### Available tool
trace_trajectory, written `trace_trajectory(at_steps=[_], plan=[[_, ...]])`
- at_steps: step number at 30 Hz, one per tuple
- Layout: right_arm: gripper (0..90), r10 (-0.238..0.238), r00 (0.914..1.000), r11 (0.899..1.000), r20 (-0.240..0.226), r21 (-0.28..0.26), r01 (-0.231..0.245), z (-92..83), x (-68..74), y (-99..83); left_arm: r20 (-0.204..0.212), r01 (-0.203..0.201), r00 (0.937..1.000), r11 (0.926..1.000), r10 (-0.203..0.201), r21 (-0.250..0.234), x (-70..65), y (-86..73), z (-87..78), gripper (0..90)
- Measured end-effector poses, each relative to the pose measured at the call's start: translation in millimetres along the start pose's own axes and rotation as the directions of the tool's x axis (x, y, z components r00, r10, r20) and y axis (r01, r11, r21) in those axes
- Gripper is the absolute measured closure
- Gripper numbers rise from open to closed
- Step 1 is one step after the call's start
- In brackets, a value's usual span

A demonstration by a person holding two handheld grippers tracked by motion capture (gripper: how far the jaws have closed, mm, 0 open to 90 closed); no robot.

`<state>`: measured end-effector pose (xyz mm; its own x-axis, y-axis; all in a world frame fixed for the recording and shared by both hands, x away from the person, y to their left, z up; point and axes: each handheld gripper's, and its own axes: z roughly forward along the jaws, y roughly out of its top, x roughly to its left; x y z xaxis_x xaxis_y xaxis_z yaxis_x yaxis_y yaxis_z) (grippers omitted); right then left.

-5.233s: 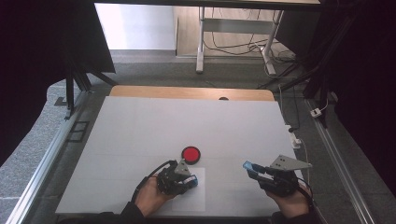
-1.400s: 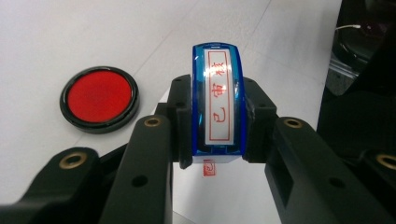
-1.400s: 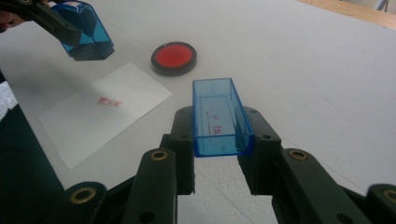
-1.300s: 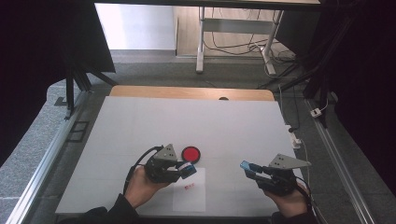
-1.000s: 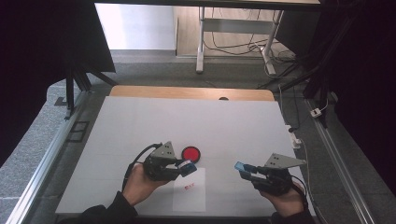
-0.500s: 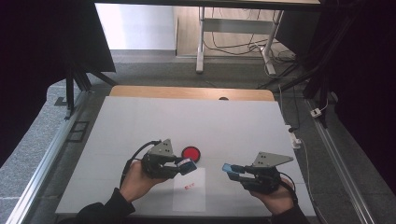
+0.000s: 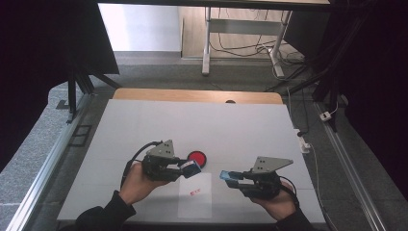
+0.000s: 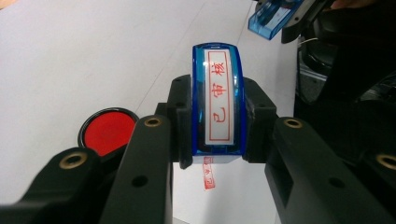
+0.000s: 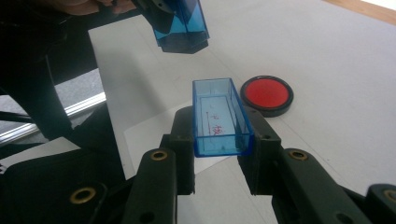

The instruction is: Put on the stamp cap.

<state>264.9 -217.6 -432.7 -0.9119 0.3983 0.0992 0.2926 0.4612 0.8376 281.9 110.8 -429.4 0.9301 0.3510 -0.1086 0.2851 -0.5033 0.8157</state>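
Your sleeves are dark; each black tool, left [image 7: 191, 166] and right [image 7: 226, 175], carries brass-ringed screw holes, a grey three-cornered plate and a black cable.

Glossy translucent blue plastic stamp body [image 8: 217, 100] with smooth white label face. Clear blue plastic stamp cap [image 9: 221, 116], glossy, see-through. Round red ink pad [image 9: 266, 94] in shiny black plastic case. Matt white paper sheet [image 7: 195, 202]. Matt white tabletop [image 7: 202, 125], wood edge.

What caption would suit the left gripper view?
Left gripper clamps a blue stamp above a stamped paper, beside a red ink pad.
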Motion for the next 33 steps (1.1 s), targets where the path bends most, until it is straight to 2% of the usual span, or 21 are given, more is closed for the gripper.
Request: trace_trajectory(at_steps=[9, 16, 25, 33], plan=[[69.1, -0.007, 0.9988, 1.0, -0.048, 0.0, 0.007, 8.4, -1.1, 4.3, 0.017, -0.015, 0.9997, 0.9998, 0.015, -0.011, 3.2, 3.0, -3.2, 69.5], [69.2, -0.045, 0.9959, 0.999, -0.079, -0.009, 0.044, 17.1, -0.5, 6.5, 0.039, -0.042, 0.9983, 0.9989, 0.043, -0.018, 4.1, 5.4, -3.9, 69.5], [69.2, -0.083, 0.9905, 0.996, -0.11, 0.012, 0.085, 31.9, -1.6, 8.1, 0.076, -0.097, 0.9923, 0.9951, 0.098, -0.021, 3.8, 8.0, -6.0, 69.5], [69.1, -0.088, 0.9827, 0.996, -0.163, 0.02, 0.092, 44.7, -2.1, 9.6, 0.104, -0.127, 0.9861, 0.9915, 0.129, -0.029, 3.2, 9.5, -6.7, 69.6]])
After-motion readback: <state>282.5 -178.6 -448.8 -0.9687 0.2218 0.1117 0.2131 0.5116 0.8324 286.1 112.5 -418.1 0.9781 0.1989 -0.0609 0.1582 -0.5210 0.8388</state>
